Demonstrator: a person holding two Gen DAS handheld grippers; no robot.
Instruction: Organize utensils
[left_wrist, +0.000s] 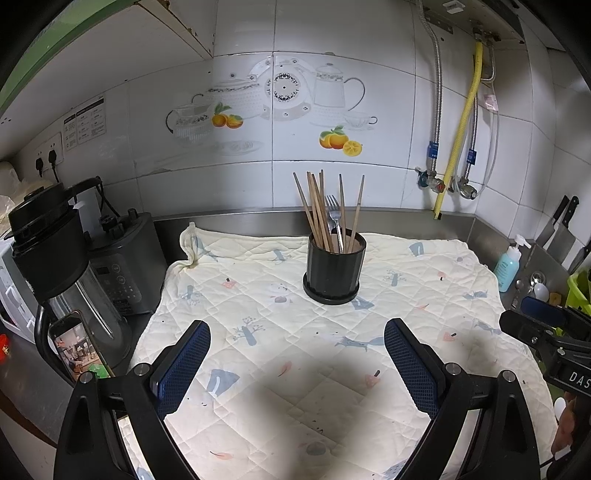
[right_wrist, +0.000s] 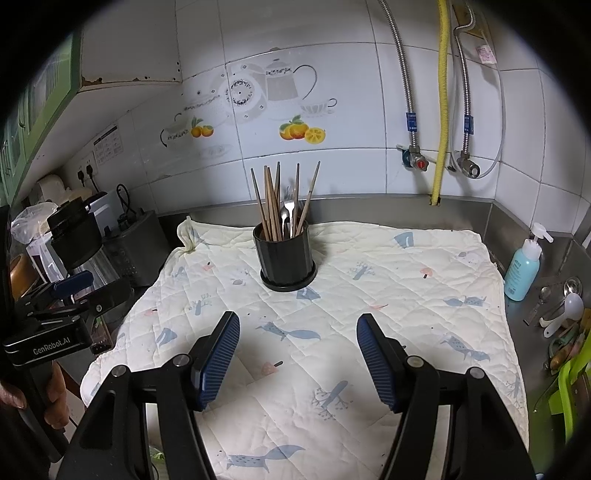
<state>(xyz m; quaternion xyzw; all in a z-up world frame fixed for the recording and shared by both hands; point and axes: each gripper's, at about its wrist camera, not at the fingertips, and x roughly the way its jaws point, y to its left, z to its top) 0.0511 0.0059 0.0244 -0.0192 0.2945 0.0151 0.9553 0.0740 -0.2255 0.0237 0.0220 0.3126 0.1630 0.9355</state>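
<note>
Both tools, left (left_wrist: 297, 363) and right (right_wrist: 297, 356), gape wide and empty over the quilted cloth (left_wrist: 406, 280), nothing between them and the black ribbed holder (left_wrist: 334, 271) of wooden chopsticks (left_wrist: 319, 210), a blender (left_wrist: 62, 266) at the left tabletop (left_wrist: 406, 218) edge.

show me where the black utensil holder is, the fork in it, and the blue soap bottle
black utensil holder (left_wrist: 334, 271): left wrist view, front wall.
fork (left_wrist: 332, 206): left wrist view, tines.
blue soap bottle (right_wrist: 522, 271): right wrist view, body.

Left hand-held gripper (left_wrist: 297, 354) spread empty over quilted cloth (left_wrist: 258, 295), chopsticks (left_wrist: 317, 210), fork (left_wrist: 334, 218) in black holder (left_wrist: 334, 273)
</note>
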